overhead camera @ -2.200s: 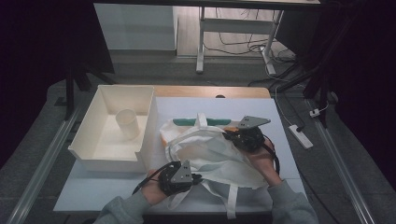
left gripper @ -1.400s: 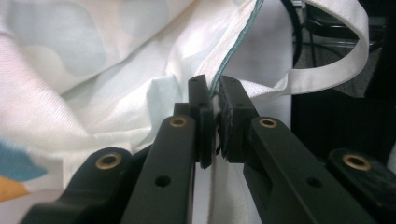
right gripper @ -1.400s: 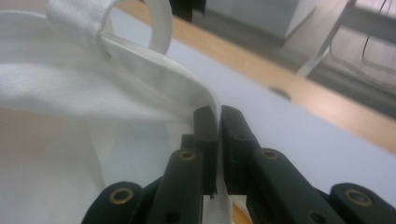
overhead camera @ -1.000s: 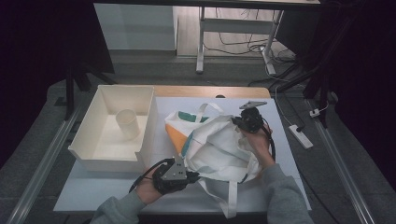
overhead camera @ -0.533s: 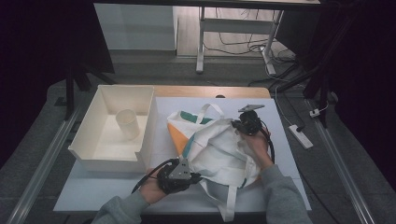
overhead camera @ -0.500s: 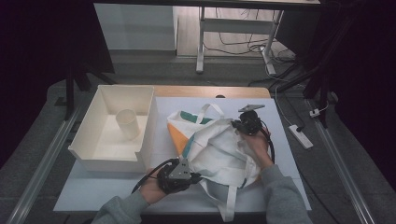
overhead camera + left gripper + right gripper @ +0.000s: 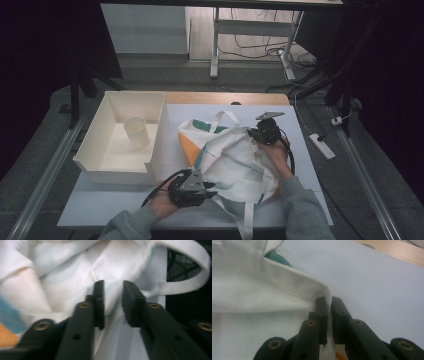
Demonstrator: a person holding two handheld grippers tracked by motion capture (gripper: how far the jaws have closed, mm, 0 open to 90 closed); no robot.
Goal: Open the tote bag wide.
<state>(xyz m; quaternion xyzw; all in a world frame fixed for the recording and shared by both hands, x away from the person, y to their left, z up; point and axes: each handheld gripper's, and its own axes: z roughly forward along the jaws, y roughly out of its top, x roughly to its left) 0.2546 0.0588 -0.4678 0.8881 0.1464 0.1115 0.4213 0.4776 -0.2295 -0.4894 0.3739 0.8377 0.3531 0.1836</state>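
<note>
Hidden: much of the white table (image 7: 125,210) is covered by the crumpled white tote bag (image 7: 235,165); the bag's teal and orange parts are half buried under its folds.
Cut off: one bag strap (image 7: 247,225) is run off the bottom edge of the high view.
Blurred: cloth in the left gripper view is smeared and hard to read.
Left gripper (image 7: 113,298): jaws have just been opening; a gap is seen between them, cloth lying behind, not pinched.
Right gripper (image 7: 328,305): jaws nearly together, a fold of the bag's edge (image 7: 322,290) clamped between them.
Bag: spread at mid-table, just right of the tray.
Counted: two grippers, one bag, one cream tray (image 7: 92,150), one cup (image 7: 136,132) standing inside it.
</note>
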